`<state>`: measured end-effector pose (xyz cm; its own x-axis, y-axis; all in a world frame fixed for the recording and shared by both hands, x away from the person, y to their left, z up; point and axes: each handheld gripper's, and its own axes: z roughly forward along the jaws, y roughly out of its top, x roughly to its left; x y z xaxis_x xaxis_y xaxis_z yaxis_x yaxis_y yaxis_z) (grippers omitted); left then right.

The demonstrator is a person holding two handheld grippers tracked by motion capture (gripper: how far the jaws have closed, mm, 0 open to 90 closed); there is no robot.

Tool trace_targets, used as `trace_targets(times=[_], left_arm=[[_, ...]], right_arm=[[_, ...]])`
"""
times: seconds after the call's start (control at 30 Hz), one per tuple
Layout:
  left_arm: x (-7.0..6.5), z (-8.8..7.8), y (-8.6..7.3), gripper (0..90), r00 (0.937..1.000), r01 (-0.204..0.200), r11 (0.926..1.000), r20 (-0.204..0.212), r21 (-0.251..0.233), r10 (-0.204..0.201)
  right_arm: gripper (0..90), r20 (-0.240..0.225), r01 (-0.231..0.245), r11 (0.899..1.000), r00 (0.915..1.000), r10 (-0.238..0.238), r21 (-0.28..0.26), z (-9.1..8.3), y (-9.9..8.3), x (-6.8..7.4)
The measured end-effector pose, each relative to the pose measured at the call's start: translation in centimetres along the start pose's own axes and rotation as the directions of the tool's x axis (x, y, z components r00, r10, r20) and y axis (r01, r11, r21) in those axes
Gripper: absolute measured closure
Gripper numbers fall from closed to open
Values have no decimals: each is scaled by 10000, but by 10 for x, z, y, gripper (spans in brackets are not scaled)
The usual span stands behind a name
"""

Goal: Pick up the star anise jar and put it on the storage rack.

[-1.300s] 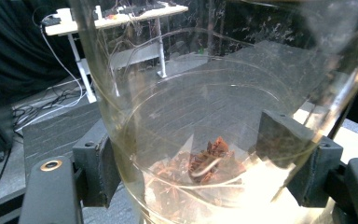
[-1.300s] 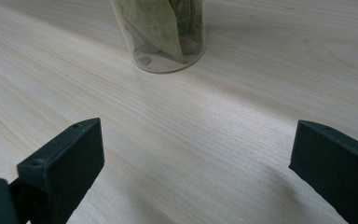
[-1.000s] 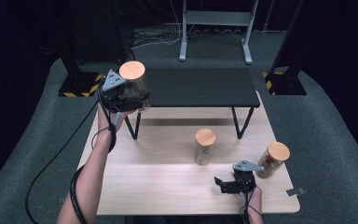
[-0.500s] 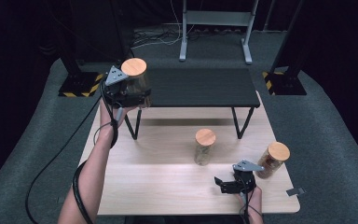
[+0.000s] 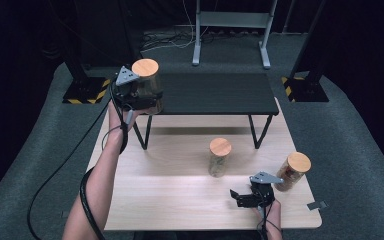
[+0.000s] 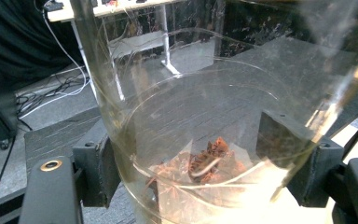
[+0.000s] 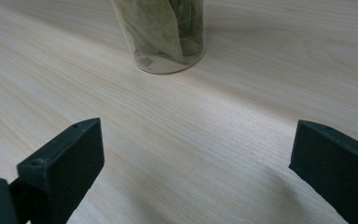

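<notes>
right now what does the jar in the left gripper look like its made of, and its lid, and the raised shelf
Jar: clear, glossy, glass or hard plastic; the background shows through its wall, with bright glints. I cannot tell which.
Lid: pale matte disc, probably wood or cork.
Raised shelf: dark matte top, likely painted board, on thin black legs that look metal.
</notes>
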<state>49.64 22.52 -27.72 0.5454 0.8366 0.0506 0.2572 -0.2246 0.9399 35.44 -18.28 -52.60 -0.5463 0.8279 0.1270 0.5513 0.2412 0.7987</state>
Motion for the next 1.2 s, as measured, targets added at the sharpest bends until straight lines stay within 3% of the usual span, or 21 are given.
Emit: trace_targets(times=[0.7, 0.97, 1.2], left_arm=[[10, 16, -1, 242, 9996, 264, 9987, -120, 427, -259], [15, 18, -3, 243, 9973, 721, 9967, 74, 370, -724], [17, 19, -3, 242, 9966, 802, 9962, 139, 332, -807]], right_arm=[[18, -19, -3, 10000, 10000, 3, 0, 0, 0, 0], [18, -18, 1, 10000, 10000, -1, -5, 0, 0, 0], [18, -15, 13, 10000, 10000, -13, 4, 0, 0, 0]])
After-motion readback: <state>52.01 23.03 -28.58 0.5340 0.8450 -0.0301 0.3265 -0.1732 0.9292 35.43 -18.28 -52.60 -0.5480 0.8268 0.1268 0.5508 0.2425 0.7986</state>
